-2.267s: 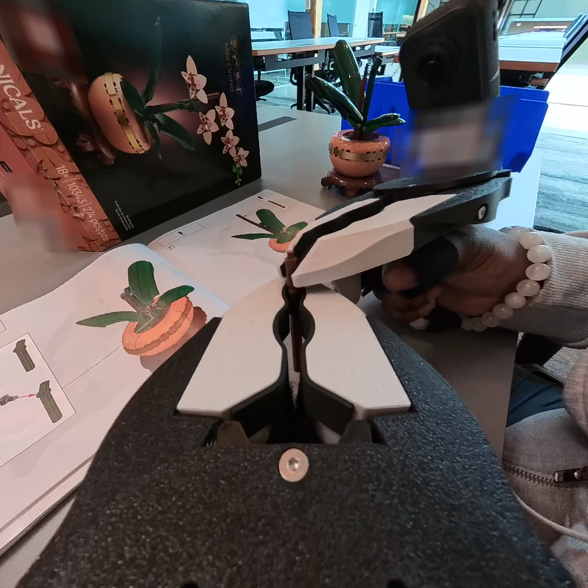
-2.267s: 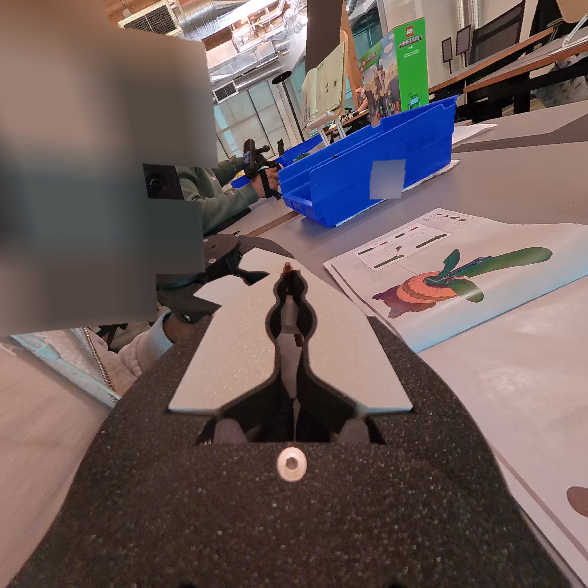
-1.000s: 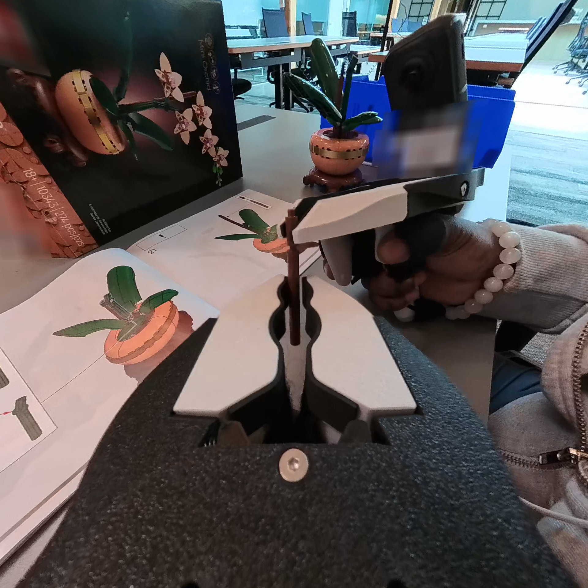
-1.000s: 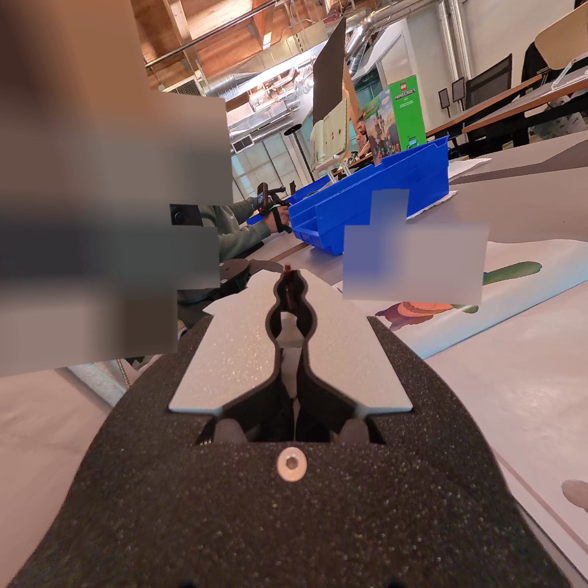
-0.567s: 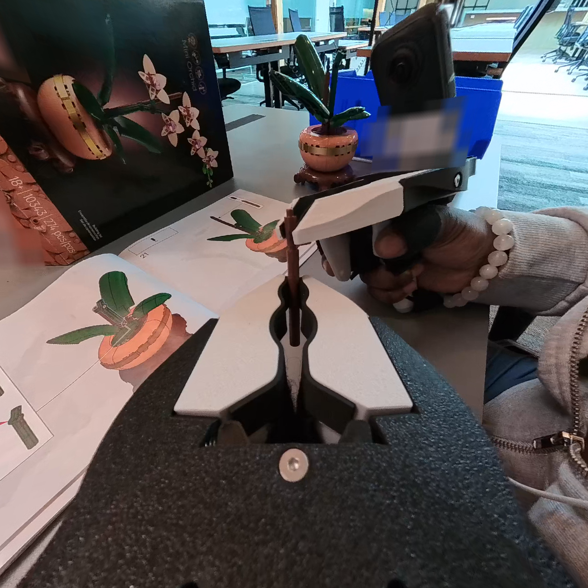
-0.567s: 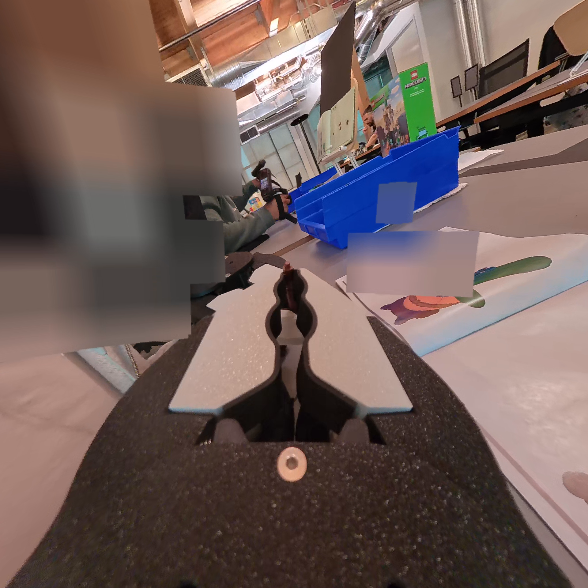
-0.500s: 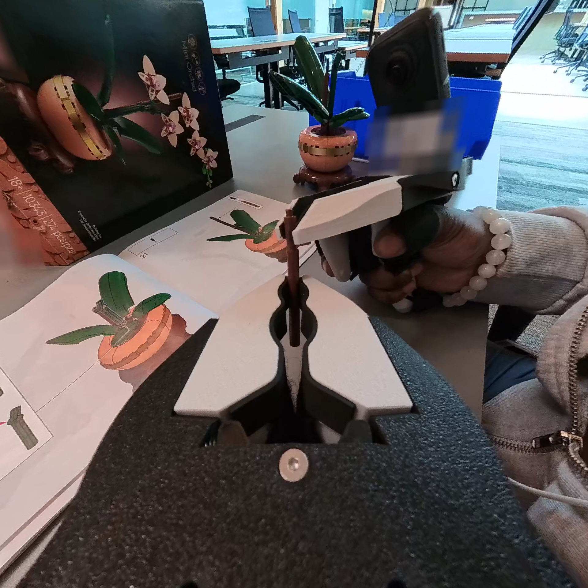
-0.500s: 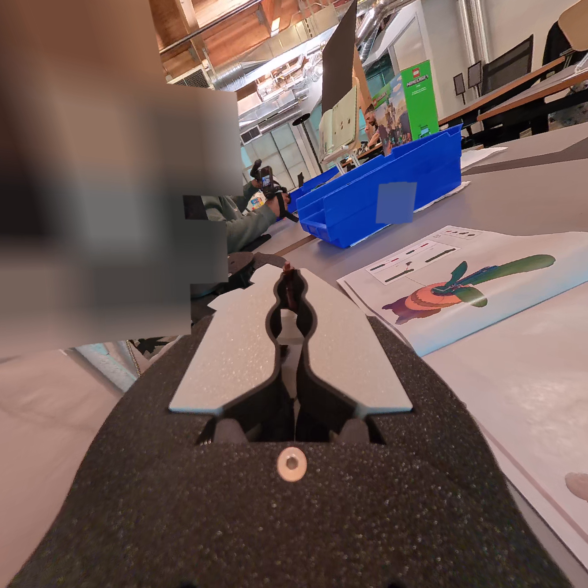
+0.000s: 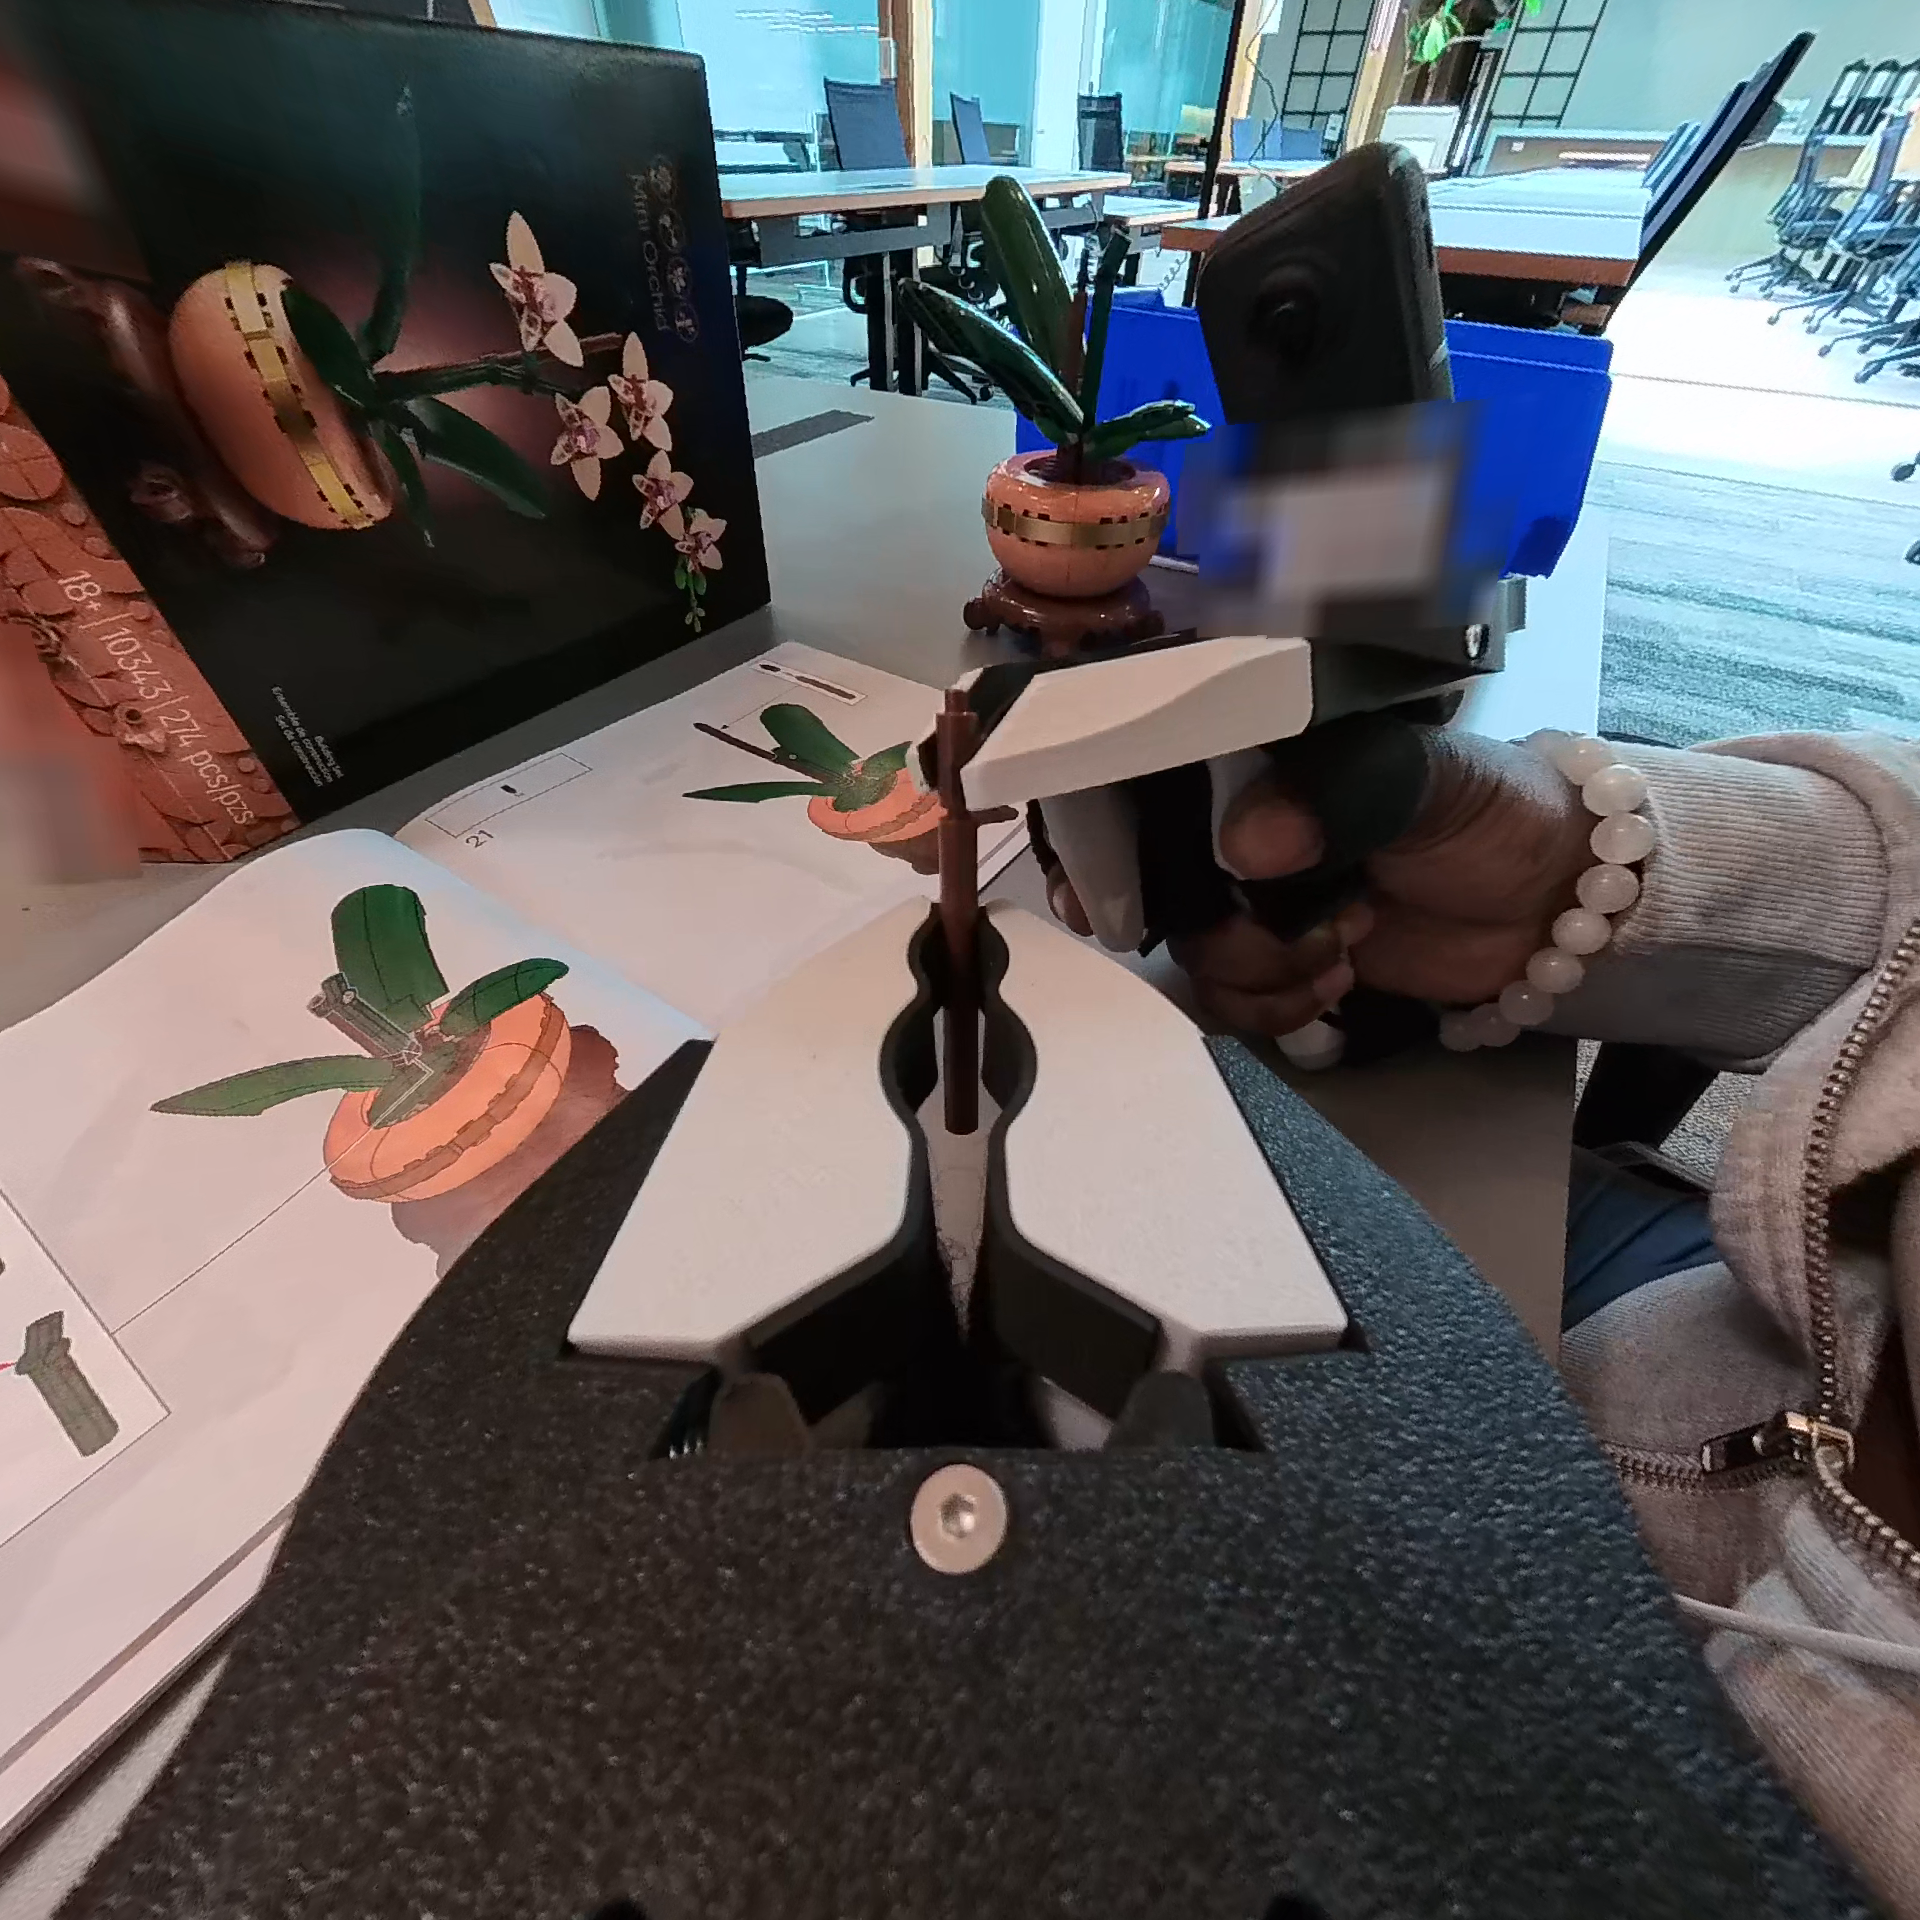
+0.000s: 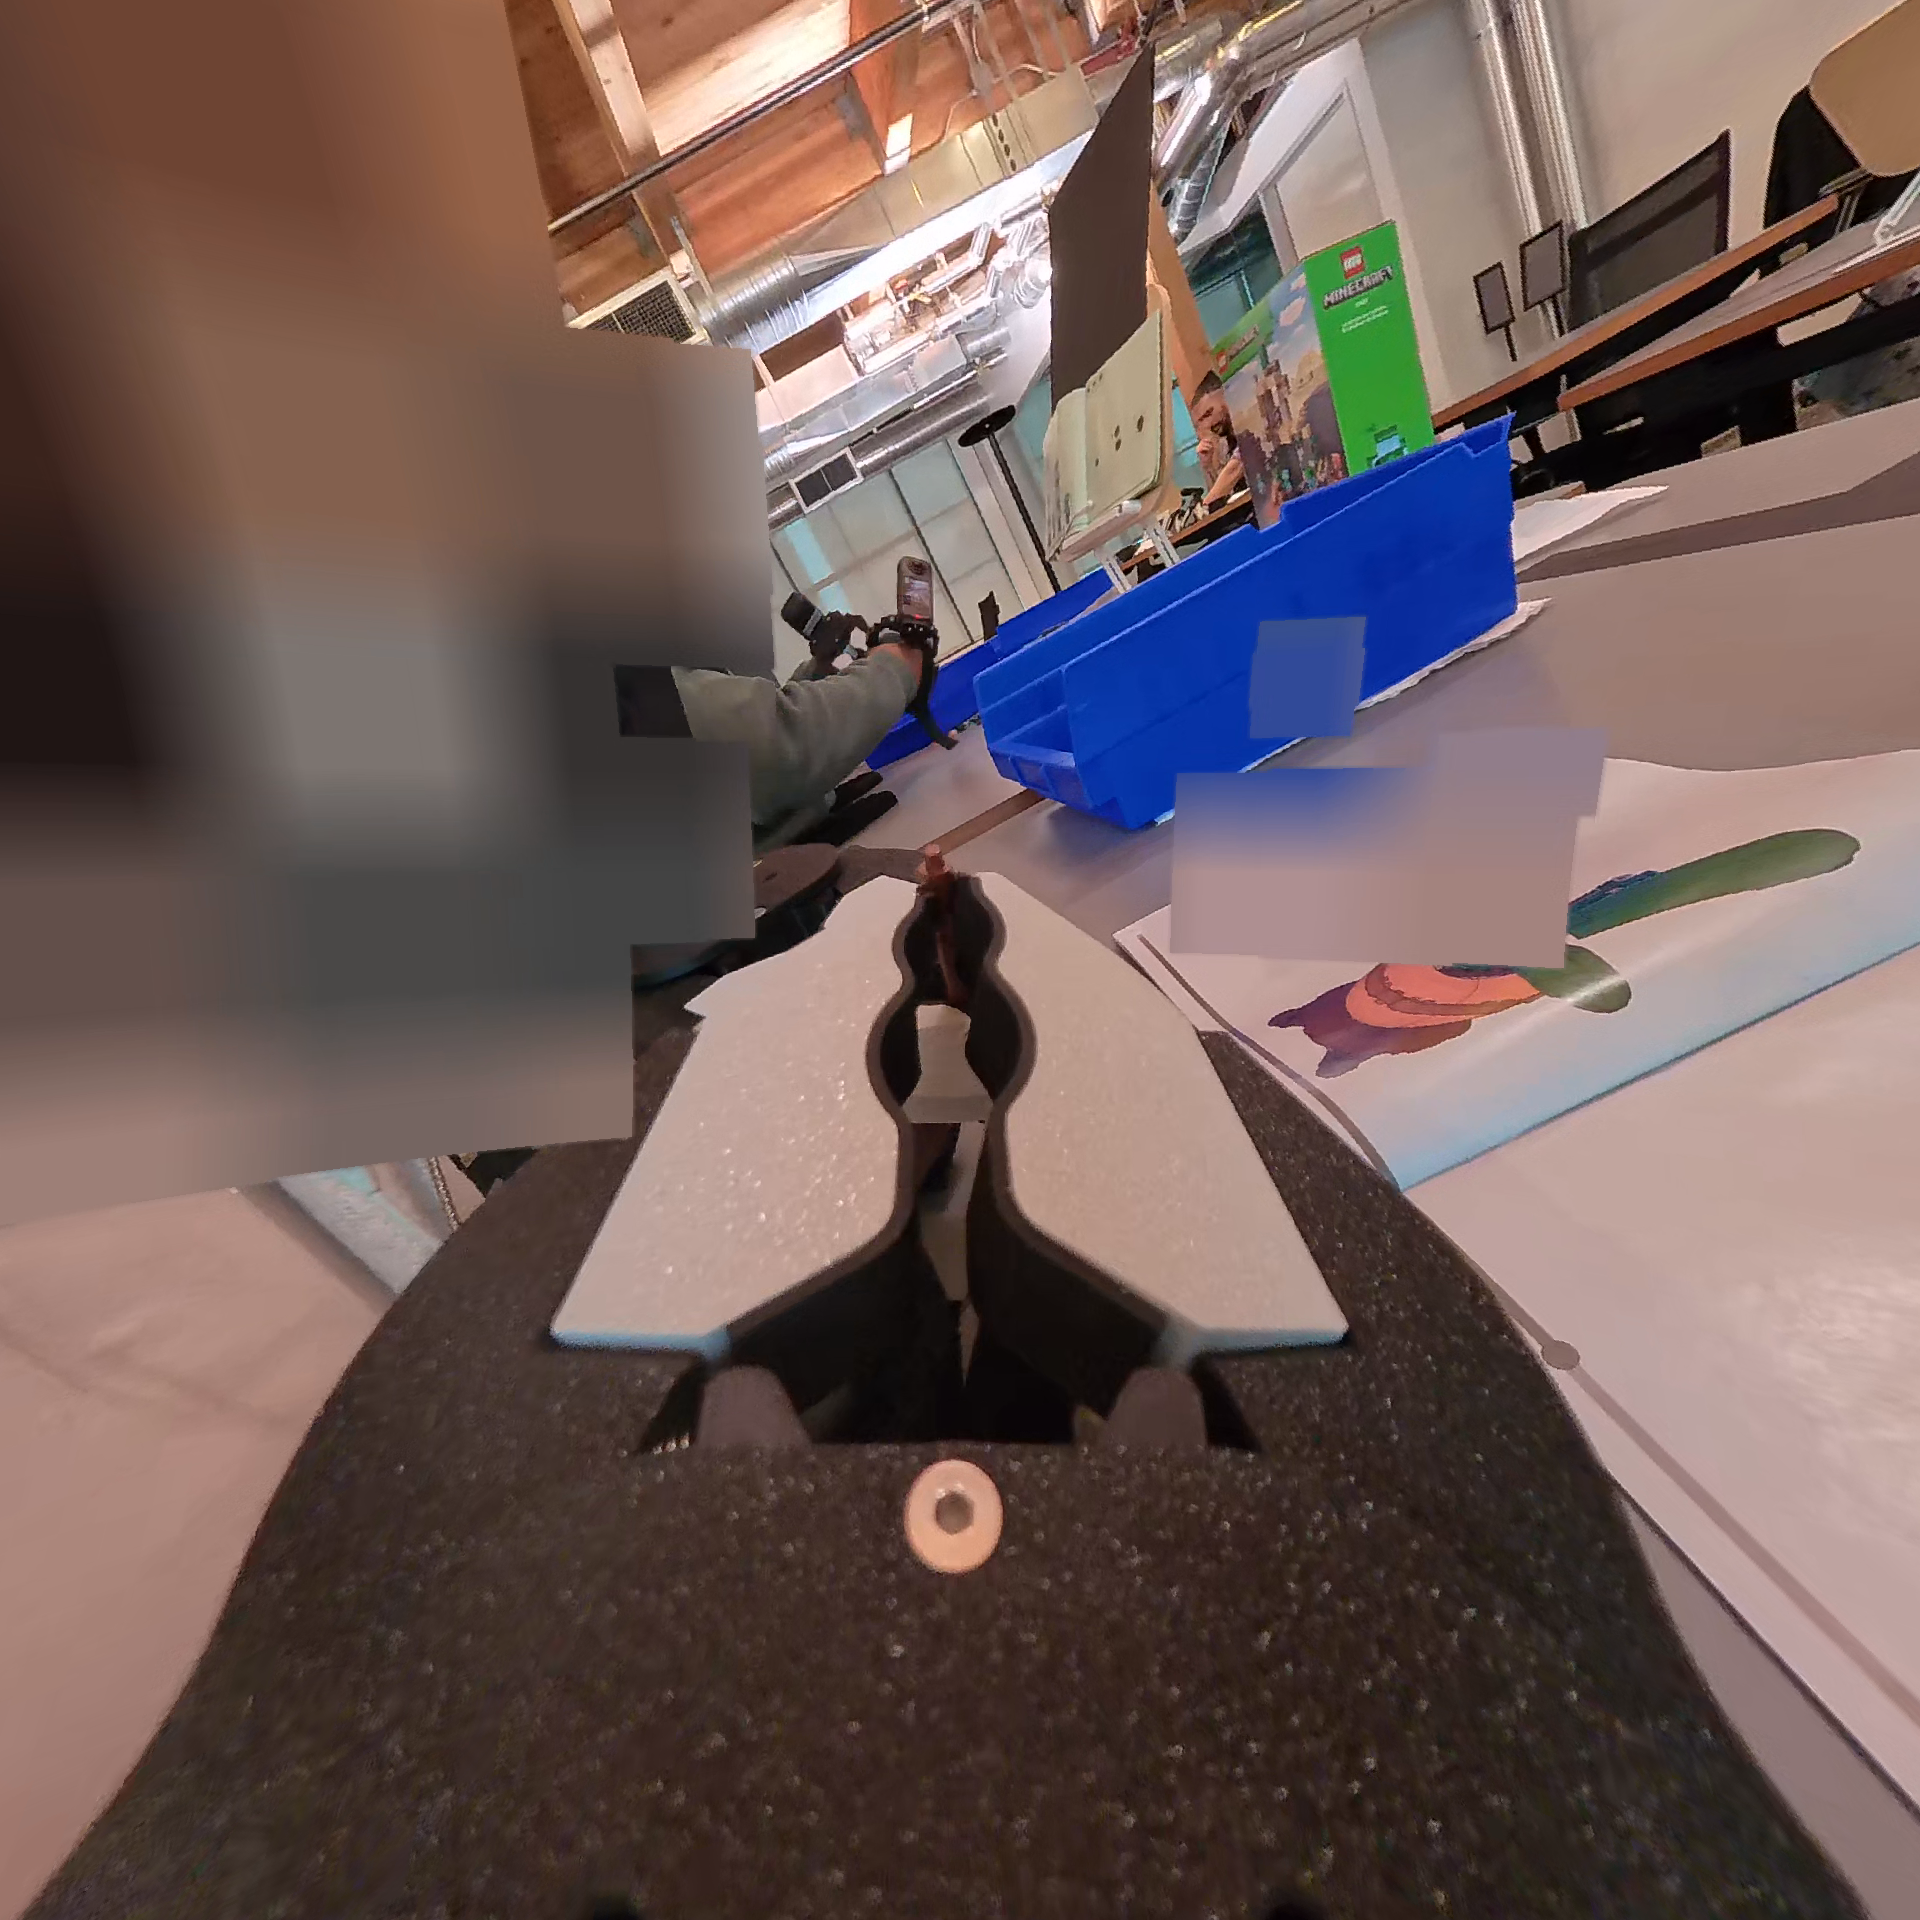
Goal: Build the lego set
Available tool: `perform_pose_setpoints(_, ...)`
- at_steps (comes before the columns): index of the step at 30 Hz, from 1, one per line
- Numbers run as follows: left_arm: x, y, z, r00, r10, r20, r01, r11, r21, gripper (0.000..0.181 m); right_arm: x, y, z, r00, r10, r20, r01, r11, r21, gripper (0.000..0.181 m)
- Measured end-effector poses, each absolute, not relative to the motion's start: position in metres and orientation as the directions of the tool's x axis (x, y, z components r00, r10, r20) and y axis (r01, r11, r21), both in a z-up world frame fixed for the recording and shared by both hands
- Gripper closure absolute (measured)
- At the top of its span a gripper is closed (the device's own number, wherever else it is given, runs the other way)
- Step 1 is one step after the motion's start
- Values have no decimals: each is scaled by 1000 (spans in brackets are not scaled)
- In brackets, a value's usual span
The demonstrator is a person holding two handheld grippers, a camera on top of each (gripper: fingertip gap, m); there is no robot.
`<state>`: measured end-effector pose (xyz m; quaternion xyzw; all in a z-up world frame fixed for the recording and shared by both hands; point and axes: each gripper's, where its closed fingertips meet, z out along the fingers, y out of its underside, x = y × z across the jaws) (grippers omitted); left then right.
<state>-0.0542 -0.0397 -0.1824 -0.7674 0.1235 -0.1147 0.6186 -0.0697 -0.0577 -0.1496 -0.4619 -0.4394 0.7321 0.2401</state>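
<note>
While your left gripper [image 9: 958, 940] stays clamped on the brown stem [image 9: 958, 925] to steady it upright above the booklet [image 9: 312, 1039], your right gripper [image 9: 940, 764] pinches its top, likely seating a piece.

Open-plan office or shared workspace, used here for bench-type assembly work. Evidence: long desks [image 9: 914, 192] in rows with wheeled office chairs [image 9: 1860, 114] behind, glass partitions [image 9: 810, 62] and hard flooring in the left wrist view. The right wrist view shows an exposed timber ceiling [image 10: 790, 94] with bare metal ducting [image 10: 914, 281], a floor lamp [image 10: 1003, 468] and glazed walls. Blue storage bins [image 10: 1247, 665] stand on the grey tables [image 10: 1714, 540], with a boxed building set [image 10: 1340, 364] upright behind one. A second person's sleeve [image 10: 800, 707] is at a neighbouring table, holding similar handheld equipment.
</note>
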Motion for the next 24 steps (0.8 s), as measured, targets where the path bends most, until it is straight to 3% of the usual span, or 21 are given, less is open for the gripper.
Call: perform_pose_setpoints(24,-55,-42,-181,941,-337,28,-40,-193,-980,179,-71,-62,-151,-467,755,-460,79,-483,-872,178)
